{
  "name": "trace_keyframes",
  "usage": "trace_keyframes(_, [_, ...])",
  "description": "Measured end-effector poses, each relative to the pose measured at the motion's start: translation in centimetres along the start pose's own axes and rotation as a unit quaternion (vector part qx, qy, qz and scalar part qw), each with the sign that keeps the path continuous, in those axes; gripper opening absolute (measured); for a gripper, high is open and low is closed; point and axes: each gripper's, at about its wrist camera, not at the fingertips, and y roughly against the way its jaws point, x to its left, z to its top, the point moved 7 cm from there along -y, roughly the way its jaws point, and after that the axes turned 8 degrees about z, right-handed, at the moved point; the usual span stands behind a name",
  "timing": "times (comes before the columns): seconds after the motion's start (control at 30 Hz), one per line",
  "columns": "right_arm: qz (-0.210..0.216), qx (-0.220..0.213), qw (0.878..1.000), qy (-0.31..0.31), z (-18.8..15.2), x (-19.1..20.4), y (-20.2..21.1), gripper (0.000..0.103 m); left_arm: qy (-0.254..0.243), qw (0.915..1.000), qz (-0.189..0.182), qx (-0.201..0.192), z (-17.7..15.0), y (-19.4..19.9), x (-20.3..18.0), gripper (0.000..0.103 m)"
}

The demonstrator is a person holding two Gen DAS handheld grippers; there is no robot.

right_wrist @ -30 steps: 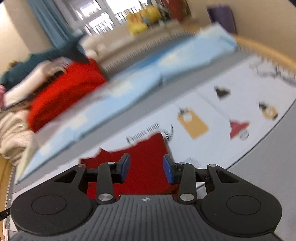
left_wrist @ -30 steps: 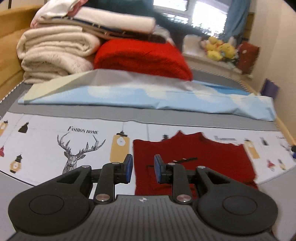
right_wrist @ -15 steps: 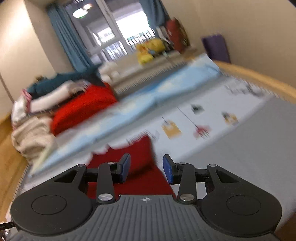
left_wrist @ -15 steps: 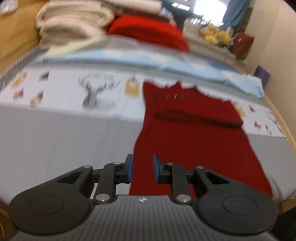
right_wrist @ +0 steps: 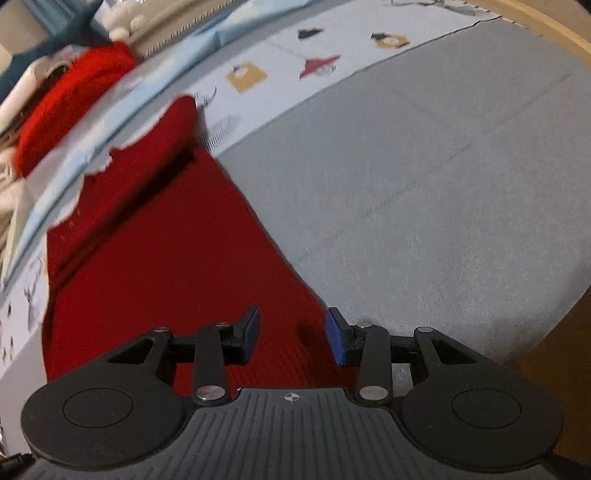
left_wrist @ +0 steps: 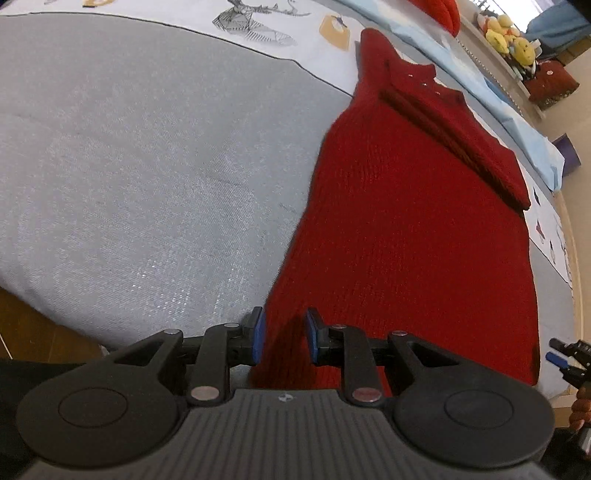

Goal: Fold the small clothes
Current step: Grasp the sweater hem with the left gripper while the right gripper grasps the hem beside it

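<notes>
A red knitted garment (left_wrist: 413,229) lies flat on the grey bed cover, its collar far from me and a sleeve folded across its chest. It also shows in the right wrist view (right_wrist: 162,266). My left gripper (left_wrist: 283,339) is open, low over the garment's near left hem corner, the edge between its blue pads. My right gripper (right_wrist: 291,338) is open over the near right hem corner. Its tip shows at the right edge of the left wrist view (left_wrist: 565,356).
The grey bed cover (left_wrist: 129,147) meets a white printed sheet (right_wrist: 280,70) further back. A pale blue cloth (right_wrist: 155,81) and a red folded blanket (right_wrist: 66,96) lie beyond. Stuffed toys (left_wrist: 509,33) sit by the window. The bed's near edge drops to wooden floor (left_wrist: 33,328).
Both grippers have pulled back from the collar end and dropped low to the garment's near hem corners. Both stay open.
</notes>
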Motion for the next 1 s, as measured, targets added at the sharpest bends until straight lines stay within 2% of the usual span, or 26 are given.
trace_keyframes(0.27, [-0.05,0.063,0.997,0.022,-2.1,-1.5,-2.5,0.042,-0.01,0.9995,0.015,0.024,-0.2,-1.5,0.3,0.026])
trace_keyframes(0.57, [-0.064,0.076,0.993,0.061,-2.7,-0.4,-3.6,0.046,-0.018,0.9996,0.017,0.012,-0.7,-1.8,-0.2,0.027])
trace_keyframes(0.9, [-0.052,0.081,0.992,0.086,-3.6,0.9,-3.7,0.038,-0.031,0.9993,0.022,0.005,-1.1,-1.6,-1.5,0.028])
trace_keyframes(1.0, [-0.043,0.087,0.991,0.091,-3.8,1.2,-3.6,0.03,-0.043,0.9988,0.021,0.006,-1.3,-1.8,-2.2,0.025])
